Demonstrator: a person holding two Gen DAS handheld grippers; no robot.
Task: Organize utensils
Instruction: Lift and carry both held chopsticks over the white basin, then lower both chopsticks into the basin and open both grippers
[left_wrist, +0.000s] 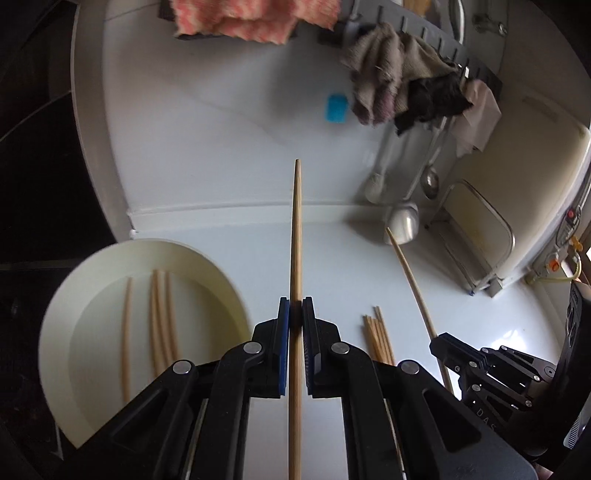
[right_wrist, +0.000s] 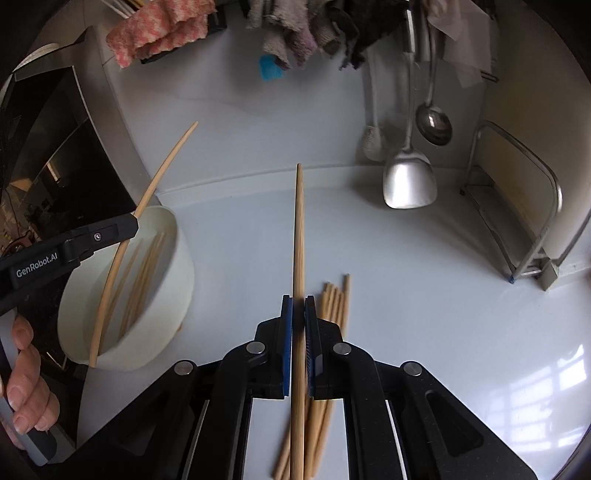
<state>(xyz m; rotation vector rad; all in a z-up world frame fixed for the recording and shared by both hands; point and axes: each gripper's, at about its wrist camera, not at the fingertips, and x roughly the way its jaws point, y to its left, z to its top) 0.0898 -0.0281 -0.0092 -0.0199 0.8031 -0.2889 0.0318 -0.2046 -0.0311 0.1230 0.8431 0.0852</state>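
My left gripper (left_wrist: 296, 310) is shut on a wooden chopstick (left_wrist: 296, 229) that points straight ahead, above the white counter. My right gripper (right_wrist: 298, 306) is shut on another chopstick (right_wrist: 298, 229) in the same way. A white bowl (left_wrist: 66, 295) at the lower left holds several chopsticks (left_wrist: 160, 317). A loose bundle of chopsticks (right_wrist: 332, 306) lies on the counter just right of and under my right gripper. In the right wrist view, the left gripper (right_wrist: 125, 225) hangs over the bowl (right_wrist: 177, 280) with its chopstick (right_wrist: 147, 199). In the left wrist view, the right gripper (left_wrist: 439, 341) holds its chopstick (left_wrist: 413, 280) at the lower right.
Hanging on the back wall are a metal spatula (right_wrist: 408, 181), a ladle (right_wrist: 434, 123), rags (left_wrist: 388, 74) and a pink cloth (left_wrist: 251, 18). A metal rack (right_wrist: 517, 206) stands at the right. A black appliance (right_wrist: 55, 155) sits at the left. A hand (right_wrist: 26, 384) grips the left handle.
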